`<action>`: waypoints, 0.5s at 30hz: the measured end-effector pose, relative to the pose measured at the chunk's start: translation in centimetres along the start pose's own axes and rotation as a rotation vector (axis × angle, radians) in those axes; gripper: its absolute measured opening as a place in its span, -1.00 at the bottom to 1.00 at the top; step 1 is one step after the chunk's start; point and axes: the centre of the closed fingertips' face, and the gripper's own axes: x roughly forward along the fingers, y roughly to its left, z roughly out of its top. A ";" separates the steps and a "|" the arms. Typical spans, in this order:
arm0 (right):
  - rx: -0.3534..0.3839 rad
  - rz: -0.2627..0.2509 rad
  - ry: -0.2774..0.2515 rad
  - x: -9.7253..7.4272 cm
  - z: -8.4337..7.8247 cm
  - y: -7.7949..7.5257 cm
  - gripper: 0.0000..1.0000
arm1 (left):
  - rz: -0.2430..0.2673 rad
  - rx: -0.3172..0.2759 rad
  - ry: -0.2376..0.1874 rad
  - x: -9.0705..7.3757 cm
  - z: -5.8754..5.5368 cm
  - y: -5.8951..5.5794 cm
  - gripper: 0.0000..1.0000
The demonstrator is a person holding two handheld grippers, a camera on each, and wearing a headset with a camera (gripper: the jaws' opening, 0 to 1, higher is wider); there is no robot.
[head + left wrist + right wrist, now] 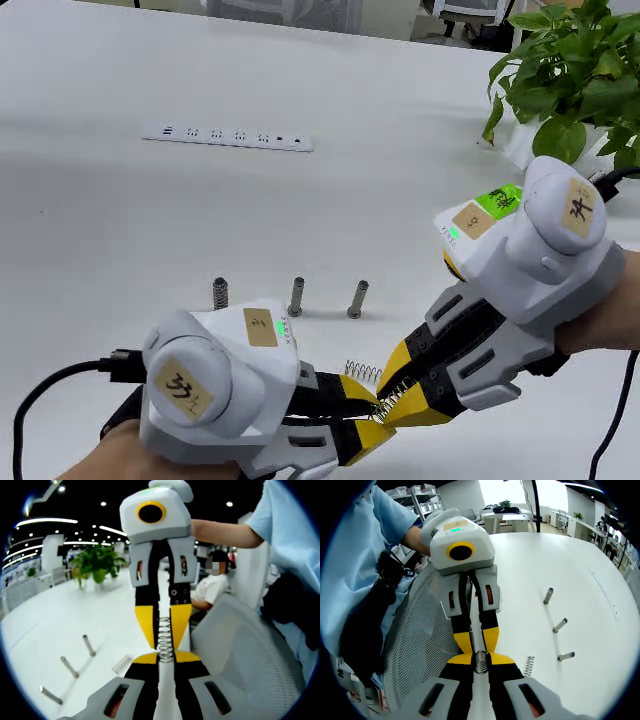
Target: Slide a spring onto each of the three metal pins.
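Three metal pins stand in a row on the white table. The left pin [220, 293] carries a spring; the middle pin [296, 296] and the right pin [356, 299] are bare. In front of them, near the table's front edge, my left gripper [378, 414] and right gripper [392, 393] meet tip to tip, both shut on one spring [388, 402]. In the left gripper view this spring [164, 637] runs from my own jaws up between the right gripper's yellow tips. The right gripper view shows it end-on [480, 661]. A loose spring [363, 372] lies just behind the tips.
A white power strip [228, 137] lies farther back on the table. A potted plant [575, 70] stands at the far right. A grey mesh chair [417, 645] and a person's light blue sleeve [355, 555] are behind the grippers.
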 end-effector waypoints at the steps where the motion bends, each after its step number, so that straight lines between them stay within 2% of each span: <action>1: 0.000 0.000 0.003 0.0 0.0 0.0 -0.76 | 0.001 0.003 -0.001 0.0 0.0 0.0 -0.80; 8: -0.002 0.008 0.007 0.1 0.0 0.0 -0.76 | 0.002 0.007 -0.008 -0.1 -0.1 0.0 -0.80; 10: -0.006 0.008 0.008 0.1 0.0 -0.1 -0.76 | 0.009 0.026 -0.012 -0.2 -0.1 0.1 -0.79; 15: -0.009 0.000 0.007 0.3 0.2 -0.6 -0.76 | 0.032 0.027 -0.024 -0.4 -0.2 0.6 -0.77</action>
